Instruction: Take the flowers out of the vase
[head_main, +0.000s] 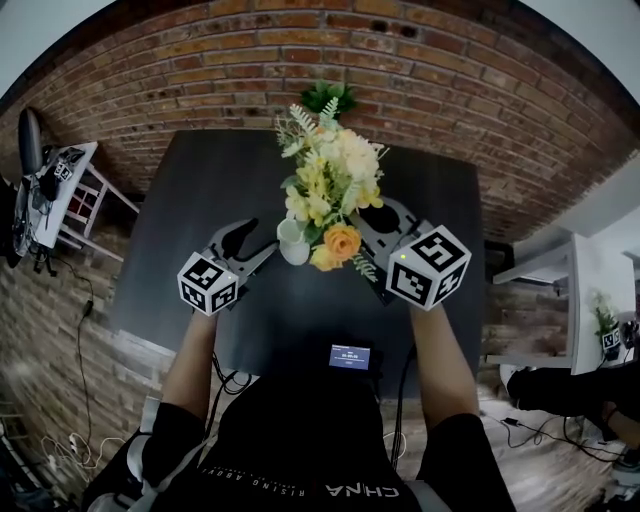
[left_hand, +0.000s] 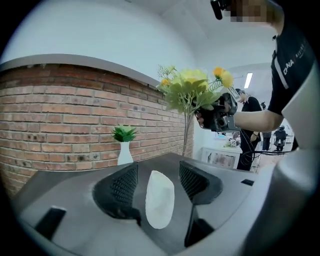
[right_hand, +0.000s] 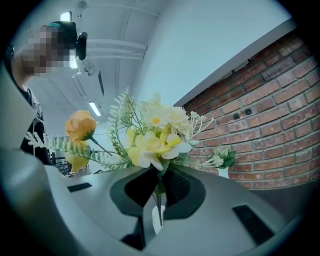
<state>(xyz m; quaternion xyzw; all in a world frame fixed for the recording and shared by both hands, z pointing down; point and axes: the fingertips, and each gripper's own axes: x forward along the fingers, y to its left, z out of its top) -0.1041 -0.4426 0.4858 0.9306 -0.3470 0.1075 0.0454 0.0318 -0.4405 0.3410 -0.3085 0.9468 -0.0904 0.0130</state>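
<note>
My right gripper (head_main: 365, 240) (right_hand: 159, 175) is shut on the stems of a bouquet (head_main: 330, 195) (right_hand: 155, 135) of yellow, cream and orange flowers with green sprigs. The stems run down into a small white vase (right_hand: 154, 222) (head_main: 293, 247) just under the blooms. My left gripper (head_main: 262, 243) (left_hand: 159, 172) stands wide, with the white vase (left_hand: 160, 200) between its dark ribbed pads. From the left gripper view, the bouquet (left_hand: 192, 90) stands up to the right, with the right gripper (left_hand: 220, 116) on it. Both grippers hang above the dark table (head_main: 200, 220).
A little white vase with a green plant (head_main: 330, 97) (left_hand: 124, 150) (right_hand: 223, 167) stands at the table's far edge against the brick wall. A small screen (head_main: 350, 356) sits at the near edge. A white rack (head_main: 60, 190) is to the left, white furniture (head_main: 590, 290) to the right.
</note>
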